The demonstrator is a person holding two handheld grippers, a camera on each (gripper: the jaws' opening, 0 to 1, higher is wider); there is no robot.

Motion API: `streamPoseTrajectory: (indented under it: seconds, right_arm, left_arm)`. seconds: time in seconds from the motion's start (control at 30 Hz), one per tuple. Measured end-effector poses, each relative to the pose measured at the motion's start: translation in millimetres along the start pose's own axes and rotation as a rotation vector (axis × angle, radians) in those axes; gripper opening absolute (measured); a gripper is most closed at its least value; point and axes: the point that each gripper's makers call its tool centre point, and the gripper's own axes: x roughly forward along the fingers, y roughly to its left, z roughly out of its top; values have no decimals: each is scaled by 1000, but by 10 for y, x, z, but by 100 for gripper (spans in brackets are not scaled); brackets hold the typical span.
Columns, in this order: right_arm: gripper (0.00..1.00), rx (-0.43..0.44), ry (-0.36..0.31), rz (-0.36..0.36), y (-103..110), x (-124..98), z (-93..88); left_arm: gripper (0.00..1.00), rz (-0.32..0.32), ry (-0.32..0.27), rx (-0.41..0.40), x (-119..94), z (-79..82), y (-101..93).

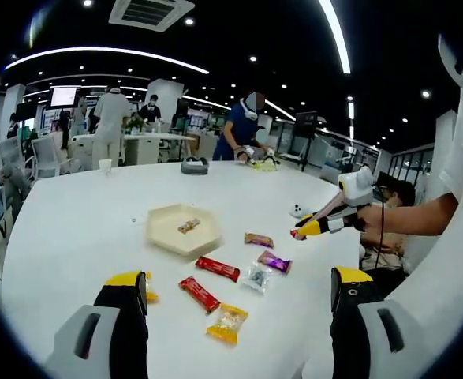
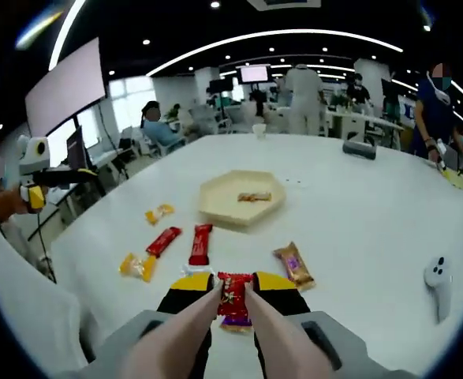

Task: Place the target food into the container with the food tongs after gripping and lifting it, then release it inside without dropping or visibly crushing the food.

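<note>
Right gripper (image 2: 233,294) has the food tongs (image 2: 215,332) squeezed between its jaws, tips pinching a red wrapped snack (image 2: 233,294) low over the white table (image 2: 357,213). Left gripper (image 1: 239,296) hangs with jaws spread, holding nothing. Up ahead, the hexagonal tray (image 2: 241,199) holds one small snack (image 2: 253,197), with bare tabletop all around it and wrapped snacks strewn between tray and grippers.

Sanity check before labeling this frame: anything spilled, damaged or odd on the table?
Nothing spilled or damaged. One oddity: the task calls for food tongs, yet the right hand-held gripper pinches a red snack packet directly between its jaws. Other wrapped snacks lie loose around the hexagonal tray, which already holds one snack.
</note>
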Motion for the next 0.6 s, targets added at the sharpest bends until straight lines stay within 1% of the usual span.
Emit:
streamPoseTrajectory:
  seconds: [0.1,0.13,0.17,0.27,0.37,0.4,0.6]
  right_arm:
    - [18,0,-6,-3,2,48,64]
    - [18,-2,-15,-4,-3,78,120]
    - [18,-1,-17,-2,0,90,138]
    - [18,-22,-36,12,15,227,337]
    - [18,-36,-45,22,15,328,476]
    - [18,-50,-54,26,17,380,553]
    - [18,-80,-70,42,15,656,879]
  left_arm:
    - [97,2,-4,0,-16,13,21]
    - [97,4,-5,-1,-21,17,30]
    - [97,5,-5,-1,-24,18,34]
    - [97,14,-6,-6,-54,6,68]
    - [97,23,-9,-12,-85,-2,90]
    - [97,25,-10,-13,-96,-4,97]
    - [97,47,-20,-25,-149,-1,168]
